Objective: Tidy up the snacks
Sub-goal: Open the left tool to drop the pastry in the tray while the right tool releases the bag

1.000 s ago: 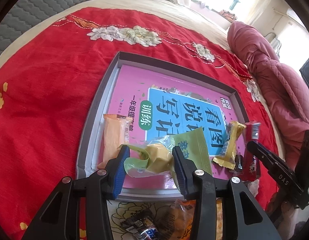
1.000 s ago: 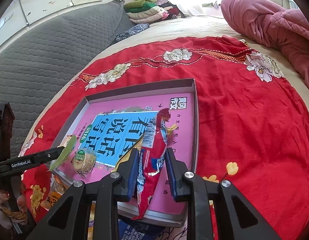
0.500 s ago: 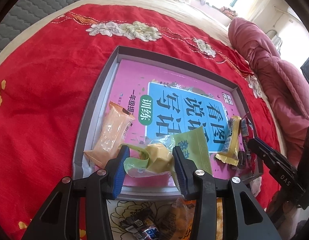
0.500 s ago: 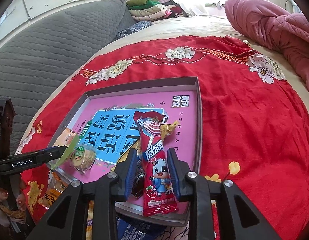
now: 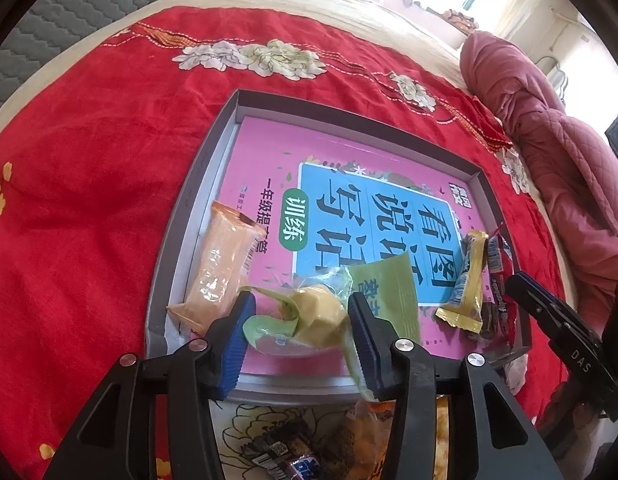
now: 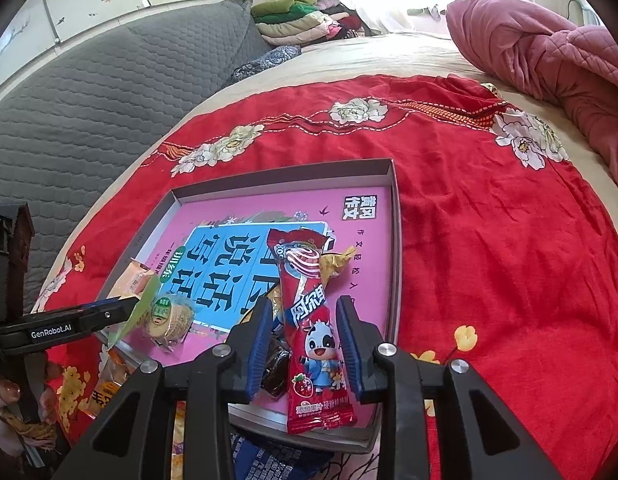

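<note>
A shallow grey tray [image 5: 197,200] lies on the red bedspread with a pink and blue book [image 5: 269,168] as its floor. My left gripper [image 5: 301,298] holds a green-wrapped pastry [image 5: 317,316] low over the tray's near edge. Its jaws are opening, but both pads still touch the wrapper. An orange packet [image 5: 223,264] lies to its left and a yellow one [image 5: 467,280] to its right. My right gripper [image 6: 304,302] stands open around a red strawberry packet [image 6: 309,320], which lies flat in the tray with a gap at each pad. A dark wrapped sweet [image 6: 275,368] sits beside it.
Several loose snack packets [image 5: 293,460] lie on the bedspread just in front of the tray. A pink quilt [image 6: 549,40] is heaped at the far right and a grey padded headboard [image 6: 89,92] rises at the left. Red cloth [image 6: 509,240] spreads around the tray.
My right gripper has let go of the red packet, which went from hanging on edge to lying flat in the tray. The left jaws have spread slightly around the pastry.
</note>
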Motion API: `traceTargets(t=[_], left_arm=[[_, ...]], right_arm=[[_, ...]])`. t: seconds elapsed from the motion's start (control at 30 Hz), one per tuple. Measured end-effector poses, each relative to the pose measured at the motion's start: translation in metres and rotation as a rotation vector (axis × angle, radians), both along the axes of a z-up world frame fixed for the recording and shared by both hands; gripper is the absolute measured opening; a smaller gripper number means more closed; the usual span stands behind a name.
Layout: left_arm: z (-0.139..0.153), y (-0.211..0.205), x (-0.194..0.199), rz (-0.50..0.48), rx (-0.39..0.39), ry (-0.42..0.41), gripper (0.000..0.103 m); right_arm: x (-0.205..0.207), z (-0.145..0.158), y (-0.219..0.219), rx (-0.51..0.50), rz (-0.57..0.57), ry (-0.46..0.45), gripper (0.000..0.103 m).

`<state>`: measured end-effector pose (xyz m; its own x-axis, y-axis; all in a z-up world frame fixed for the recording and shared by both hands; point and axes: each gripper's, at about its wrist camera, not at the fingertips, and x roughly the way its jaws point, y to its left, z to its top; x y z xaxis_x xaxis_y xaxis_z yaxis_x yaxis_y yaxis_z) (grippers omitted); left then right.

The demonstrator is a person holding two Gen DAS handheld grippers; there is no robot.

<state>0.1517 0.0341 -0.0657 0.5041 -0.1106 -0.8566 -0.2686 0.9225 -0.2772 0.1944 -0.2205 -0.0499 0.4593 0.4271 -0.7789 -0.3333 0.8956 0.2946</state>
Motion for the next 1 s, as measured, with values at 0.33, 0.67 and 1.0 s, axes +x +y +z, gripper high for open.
traceTargets(t=[0.33, 0.67, 1.0], left_arm=[[0.006, -0.003, 0.001, -0.011, -0.001, -0.013, 0.055], [0.022, -0.006, -0.004, -0.027, 0.009, -0.041, 0.057], [0.042, -0.009, -0.012, -0.038, 0.018, -0.075, 0.058]], right_arm=[[0.0, 0.004, -0.003, 0.019, -0.011, -0.008, 0.033], [-0.002, 0.014, -0.003, 0.039, -0.002, -0.043, 0.047], [-0.003, 0.019, -0.005, 0.049, -0.006, -0.063, 0.056]])
